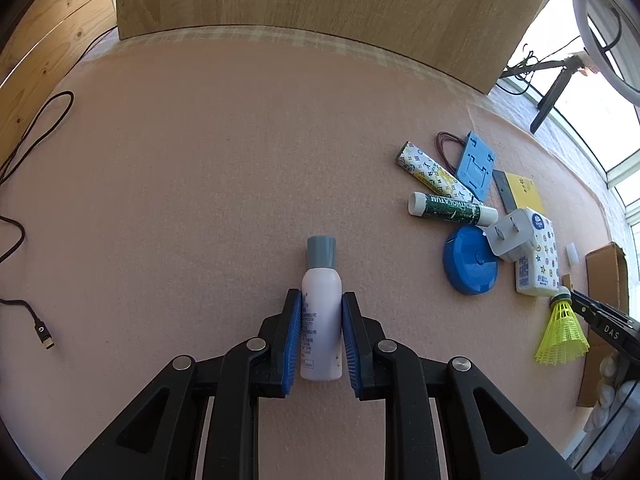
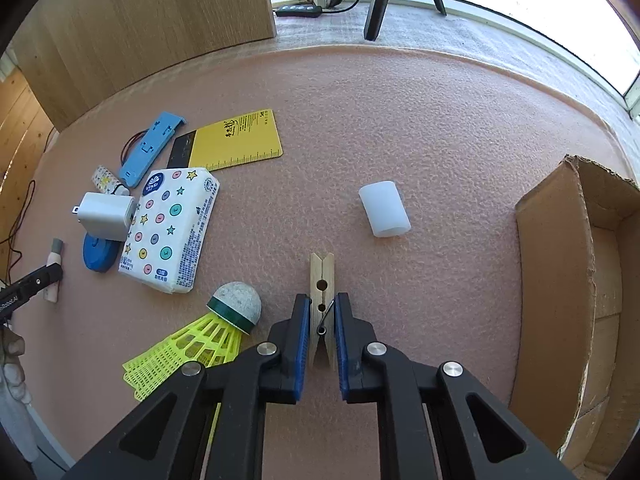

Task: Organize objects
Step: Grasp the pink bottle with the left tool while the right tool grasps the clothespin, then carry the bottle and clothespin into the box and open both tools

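- Left claw [image 1: 321, 320] is pinching the bottle [image 1: 321, 316], blue pads pressed to both its sides; the bottle lies flat on the pink worktop [image 1: 200, 180], grey cap [image 1: 321, 251] pointing to the far side.
- Right claw [image 2: 322, 320] is clamped on the wooden peg [image 2: 322, 296], one pad on each flank, the peg's closed tip aimed away from the claw.
- Just left of the right claw sits the yellow shuttlecock [image 2: 208, 336], its cork nose close to the peg, not touching.
- Beyond the peg, a little right, a white tube [image 2: 384, 209] lies alone on the worktop.
- Far right, a cardboard box [image 2: 560, 280] with a torn flap stands open.
- Over on the left of that view is the heap: tissue pack [image 2: 170, 232], white charger [image 2: 105, 214] leaning on it and resting on a blue disc [image 2: 96, 256].
- Behind them a yellow ruler card [image 2: 236, 140] and a blue plate [image 2: 150, 148].
- From the left claw's side the same heap lies to the right, well apart from the bottle: a green lip-balm stick [image 1: 452, 209] and a patterned tube [image 1: 432, 172] lie across each other's ends.
- A black cable [image 1: 24, 216] trails along the left edge, its plug [image 1: 44, 334] lying loose.
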Available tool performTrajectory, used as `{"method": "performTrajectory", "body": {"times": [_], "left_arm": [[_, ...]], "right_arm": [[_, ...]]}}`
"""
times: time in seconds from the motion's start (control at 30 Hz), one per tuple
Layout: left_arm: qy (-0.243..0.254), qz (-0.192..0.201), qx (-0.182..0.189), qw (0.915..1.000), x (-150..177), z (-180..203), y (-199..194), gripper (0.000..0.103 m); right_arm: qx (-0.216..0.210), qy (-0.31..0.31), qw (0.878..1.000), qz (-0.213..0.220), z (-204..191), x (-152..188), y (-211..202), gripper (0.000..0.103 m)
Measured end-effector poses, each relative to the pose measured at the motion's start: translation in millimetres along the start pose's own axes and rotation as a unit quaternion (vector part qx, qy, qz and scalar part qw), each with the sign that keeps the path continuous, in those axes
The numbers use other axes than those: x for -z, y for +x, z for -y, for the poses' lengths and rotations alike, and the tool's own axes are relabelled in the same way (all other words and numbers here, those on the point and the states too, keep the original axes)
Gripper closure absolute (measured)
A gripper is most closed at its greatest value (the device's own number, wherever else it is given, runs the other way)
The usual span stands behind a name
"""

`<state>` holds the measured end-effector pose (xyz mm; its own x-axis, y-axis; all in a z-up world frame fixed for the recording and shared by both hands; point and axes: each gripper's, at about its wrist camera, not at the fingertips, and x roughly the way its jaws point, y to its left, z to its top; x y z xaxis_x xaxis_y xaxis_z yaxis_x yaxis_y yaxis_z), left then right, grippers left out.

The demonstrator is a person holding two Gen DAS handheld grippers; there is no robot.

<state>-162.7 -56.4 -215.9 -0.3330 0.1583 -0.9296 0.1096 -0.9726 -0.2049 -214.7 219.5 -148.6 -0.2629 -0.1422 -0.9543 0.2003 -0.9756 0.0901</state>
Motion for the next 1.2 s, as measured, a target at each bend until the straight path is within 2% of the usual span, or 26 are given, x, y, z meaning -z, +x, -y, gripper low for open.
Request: {"method": "performTrajectory", "body": {"times": [0.3, 0.47, 0.63, 0.83, 1.07, 1.2], "left_arm": [[-0.012, 0.011, 0.028, 0.9995, 26.0, -4.0, -26.9, 0.082], [0.004, 0.03, 0.043, 0.9986, 35.9, 18.0, -49.8, 0.082], [0.035, 0.046, 0.065, 0.9962, 37.7, 60.9, -68.6, 0.082], [0.08, 0.051, 0.103, 0.9902, 44.3, 129.5, -79.0, 0.082], [0.14, 0.042, 0.145, 0.9785, 58.4, 220.5, -79.0, 0.082], [0.176, 0.029, 0.173, 0.9687, 71.7, 277.8, -75.9, 0.082]], "right_arm": [[-0.028, 0.021, 0.999, 0.021, 5.9, 25.3, -23.2, 0.092], [-0.047, 0.031, 0.997, 0.052, 13.7, 40.2, -56.9, 0.092], [-0.044, 0.036, 0.995, 0.085, 30.8, 57.3, -92.0, 0.092], [-0.032, 0.053, 0.992, 0.108, 64.7, 78.5, -121.3, 0.092], [-0.005, 0.072, 0.99, 0.12, 112.7, 102.1, -143.8, 0.092], [0.007, 0.083, 0.989, 0.124, 138.1, 111.2, -152.0, 0.092]]}}
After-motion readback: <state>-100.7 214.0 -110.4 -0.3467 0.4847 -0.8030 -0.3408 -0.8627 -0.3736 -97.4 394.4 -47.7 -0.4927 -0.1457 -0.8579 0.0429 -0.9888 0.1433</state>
